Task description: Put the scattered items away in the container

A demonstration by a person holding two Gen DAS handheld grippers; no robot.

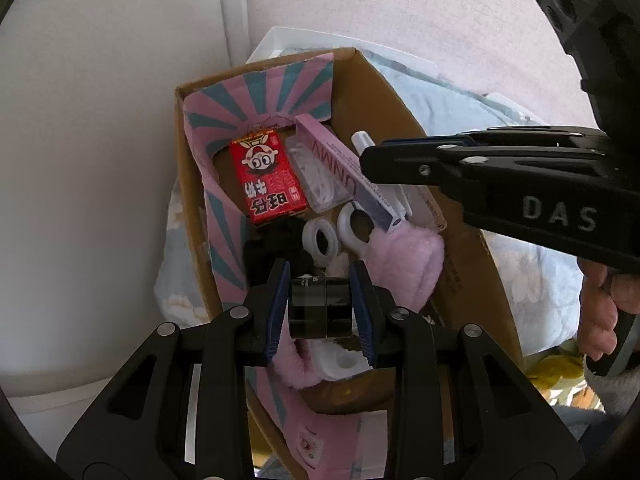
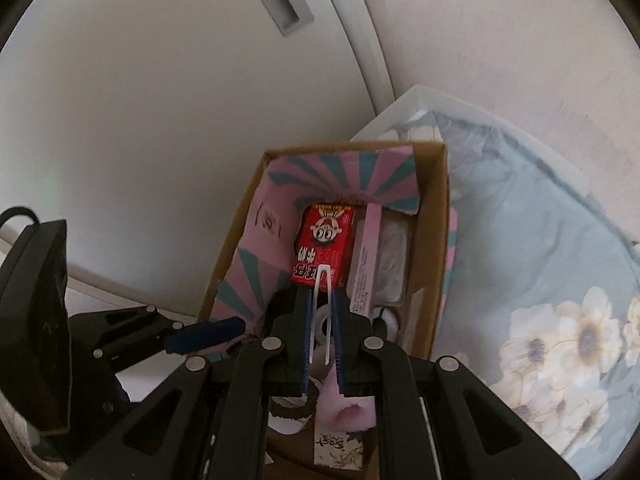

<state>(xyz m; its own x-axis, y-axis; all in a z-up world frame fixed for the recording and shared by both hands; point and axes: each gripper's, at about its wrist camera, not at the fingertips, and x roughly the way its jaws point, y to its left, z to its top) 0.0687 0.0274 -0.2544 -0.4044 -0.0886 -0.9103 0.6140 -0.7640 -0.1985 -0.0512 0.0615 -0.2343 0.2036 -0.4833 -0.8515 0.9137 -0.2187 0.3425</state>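
An open cardboard box (image 1: 188, 184) with a pink-and-teal striped lining holds a red milk carton (image 1: 266, 178), a long pink box (image 1: 332, 156), a clear case, white rings (image 1: 320, 240) and a pink fluffy item (image 1: 404, 264). My left gripper (image 1: 320, 270) hangs over the near end of the box, shut on a dark cylinder (image 1: 320, 308). My right gripper (image 1: 366, 160) reaches in from the right over the box. In the right wrist view the right gripper (image 2: 322, 292) is shut on a thin white U-shaped clip (image 2: 322, 280) above the carton (image 2: 324, 244). The left gripper (image 2: 224, 328) shows at lower left.
The box (image 2: 438, 248) leans against pale blue floral bedding (image 2: 540, 280) on its right. A white wall or cabinet panel (image 1: 100, 160) stands close on the left. A white bin rim (image 1: 280, 38) shows behind the box. A person's hand (image 1: 600, 312) grips the right handle.
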